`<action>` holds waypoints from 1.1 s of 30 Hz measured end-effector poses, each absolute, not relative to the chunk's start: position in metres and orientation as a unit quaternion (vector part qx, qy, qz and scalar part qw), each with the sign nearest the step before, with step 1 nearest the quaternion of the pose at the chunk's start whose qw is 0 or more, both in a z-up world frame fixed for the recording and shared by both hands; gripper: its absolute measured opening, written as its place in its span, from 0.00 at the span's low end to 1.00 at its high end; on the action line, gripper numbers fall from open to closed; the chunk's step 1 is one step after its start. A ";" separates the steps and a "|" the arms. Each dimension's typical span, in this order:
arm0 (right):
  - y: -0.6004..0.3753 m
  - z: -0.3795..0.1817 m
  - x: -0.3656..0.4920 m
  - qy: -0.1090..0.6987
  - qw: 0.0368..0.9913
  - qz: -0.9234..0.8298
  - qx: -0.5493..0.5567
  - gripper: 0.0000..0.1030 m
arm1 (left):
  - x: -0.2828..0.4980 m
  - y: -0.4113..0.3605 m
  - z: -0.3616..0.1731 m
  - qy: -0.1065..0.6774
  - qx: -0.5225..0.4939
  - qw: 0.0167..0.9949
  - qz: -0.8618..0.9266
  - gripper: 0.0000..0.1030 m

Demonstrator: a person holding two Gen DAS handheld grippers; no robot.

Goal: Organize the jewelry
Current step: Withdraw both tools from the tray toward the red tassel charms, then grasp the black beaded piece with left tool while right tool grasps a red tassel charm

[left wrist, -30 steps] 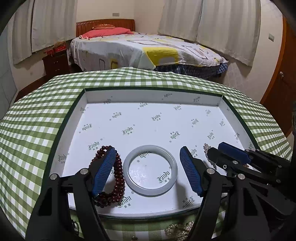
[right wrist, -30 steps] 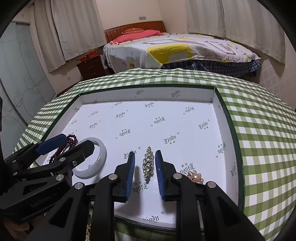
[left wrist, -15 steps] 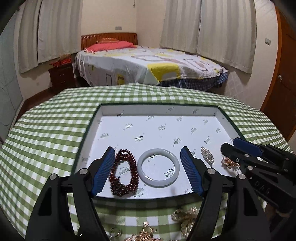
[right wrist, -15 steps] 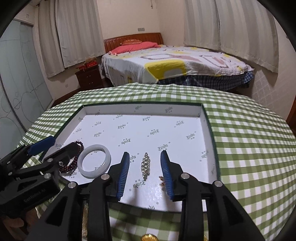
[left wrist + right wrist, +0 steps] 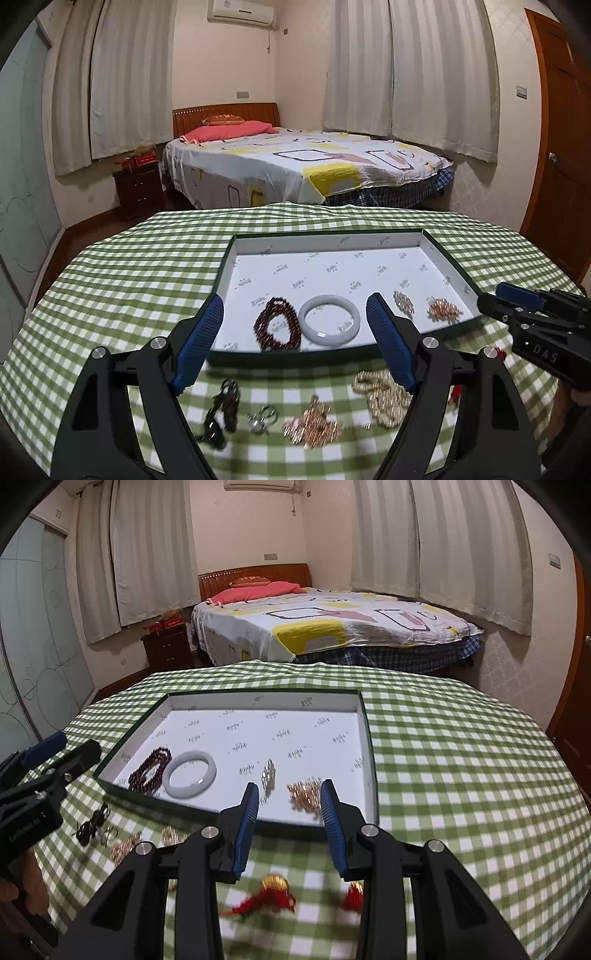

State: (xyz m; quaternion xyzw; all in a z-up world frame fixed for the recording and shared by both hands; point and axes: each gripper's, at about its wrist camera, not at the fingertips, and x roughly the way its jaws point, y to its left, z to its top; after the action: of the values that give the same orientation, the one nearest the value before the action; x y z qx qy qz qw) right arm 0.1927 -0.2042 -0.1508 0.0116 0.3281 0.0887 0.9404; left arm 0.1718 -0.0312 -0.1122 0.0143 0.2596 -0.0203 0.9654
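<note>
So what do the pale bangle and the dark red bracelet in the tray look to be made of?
Pale bangle: likely jade or glass; smooth, milky, translucent, with a glossy highlight. Dark red bracelet: strung round beads, perhaps garnet or polished wood; the look leaves it open. Tray: apparently cardboard, with a matte white printed lining.

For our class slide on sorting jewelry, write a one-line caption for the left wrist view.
Open left claw above a tray holding a white bangle and red beads, more jewelry waiting on the checked cloth.

Both grippers are matte black with ribbed blue pads [image 5: 199,343] and silver pivot screws [image 5: 208,831]. The right gripper [image 5: 517,295] body carries white lettering
</note>
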 end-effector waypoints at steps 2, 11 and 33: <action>-0.206 -0.151 0.187 0.328 0.941 0.087 0.009 0.34 | 0.162 -0.026 -0.113 0.258 0.014 0.966 -0.017 0.76; -0.216 -0.161 0.156 0.331 0.940 0.082 0.009 0.34 | 0.125 0.003 -0.132 0.286 0.001 0.958 0.009 0.76; -0.216 -0.182 0.145 0.350 0.933 0.080 0.012 0.34 | 0.130 0.039 -0.170 0.351 -0.027 0.935 0.051 0.73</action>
State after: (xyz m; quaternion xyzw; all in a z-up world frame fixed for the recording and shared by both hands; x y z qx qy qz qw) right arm 0.1451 -0.2163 -0.1816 0.0123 0.3499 0.0799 0.9333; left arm 0.1295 0.0388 -0.1699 -0.0267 0.3510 0.0505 0.9346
